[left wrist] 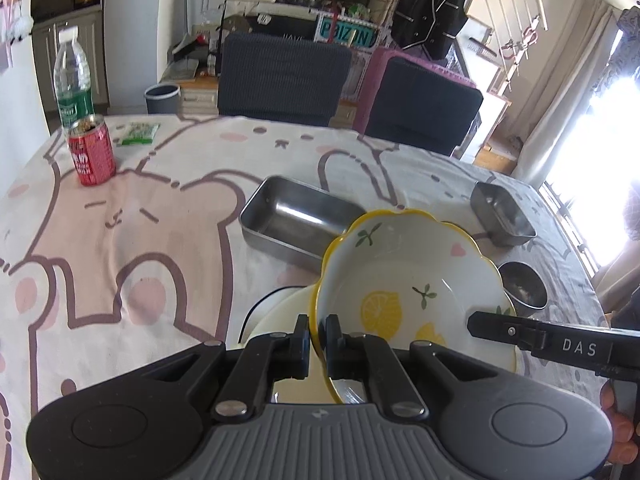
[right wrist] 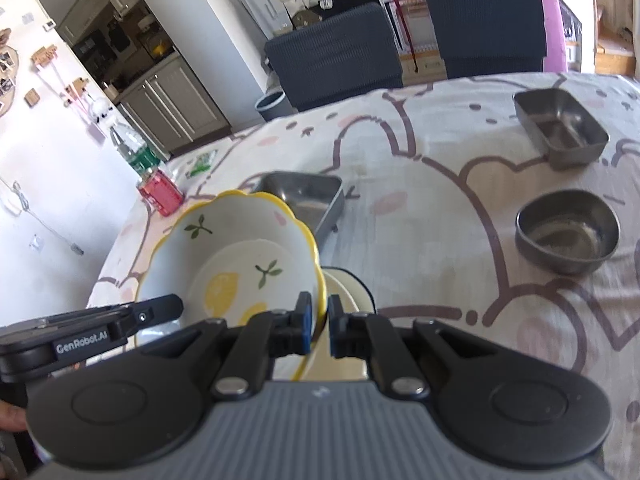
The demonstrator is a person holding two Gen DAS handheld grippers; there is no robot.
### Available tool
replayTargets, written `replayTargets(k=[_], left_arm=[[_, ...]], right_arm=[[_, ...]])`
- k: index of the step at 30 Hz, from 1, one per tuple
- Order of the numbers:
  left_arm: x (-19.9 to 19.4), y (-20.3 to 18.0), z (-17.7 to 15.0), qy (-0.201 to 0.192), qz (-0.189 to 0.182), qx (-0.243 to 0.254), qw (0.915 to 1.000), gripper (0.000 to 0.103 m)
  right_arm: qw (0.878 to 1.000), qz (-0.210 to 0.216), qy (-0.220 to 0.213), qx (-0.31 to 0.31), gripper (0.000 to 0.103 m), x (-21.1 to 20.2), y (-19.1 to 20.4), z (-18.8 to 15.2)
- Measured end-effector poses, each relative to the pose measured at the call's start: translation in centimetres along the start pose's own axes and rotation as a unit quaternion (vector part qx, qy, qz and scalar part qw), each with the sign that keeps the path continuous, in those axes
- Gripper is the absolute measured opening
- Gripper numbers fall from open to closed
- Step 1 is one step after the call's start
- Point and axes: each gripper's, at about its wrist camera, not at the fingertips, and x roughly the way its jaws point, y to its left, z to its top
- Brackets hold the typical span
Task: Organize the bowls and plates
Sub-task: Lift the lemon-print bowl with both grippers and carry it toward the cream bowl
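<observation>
A white lemon-print bowl (left wrist: pixel 404 276) with a yellow scalloped rim is held tilted above a cream plate (left wrist: pixel 280 308) on the table. My left gripper (left wrist: pixel 318 338) is shut on the bowl's left rim. My right gripper (right wrist: pixel 320 320) is shut on the bowl's (right wrist: pixel 240 256) right rim; the cream plate (right wrist: pixel 348 284) shows below it. The other gripper's finger shows in each view, in the left wrist view (left wrist: pixel 520 334) and in the right wrist view (right wrist: pixel 132 320).
A large steel tray (left wrist: pixel 296 216), a small steel tray (left wrist: pixel 502 210) and a round steel bowl (left wrist: pixel 522 284) sit beyond the plate. A red can (left wrist: pixel 92 152), a water bottle (left wrist: pixel 74 80) and a green packet (left wrist: pixel 140 134) stand far left. Two dark chairs (left wrist: pixel 280 76) line the far edge.
</observation>
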Motion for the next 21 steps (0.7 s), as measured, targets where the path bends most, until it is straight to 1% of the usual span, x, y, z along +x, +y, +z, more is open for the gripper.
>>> replayTargets(k=[5,11,17,21], left_arm=[[1.5,0.8,-0.2,0.027,-0.004,-0.014,0.9995,0.008],[3.0,1.5,-0.7,0.06,0.001,-0.019,0.998,0.008],[3.6,2.1,-1.0,0.077,0.009,-0.023,0.9967,0.009],[4.1,2.0,-1.2,0.088,0.017,-0.016,0.9958,0.01]], right_arm=[[1.0,-0.006,0.019,0.004,0.01,1.2,-0.2,-0.1],[0.998,-0.014,0.053,0.018,0.01,2.8,-0.3,-0.5],[0.997,-0.023,0.075,0.005,0.01,3.9,0.2,-0.9],[0.996,-0.028,0.085,0.0,0.01,4.3,0.5,-1.0]])
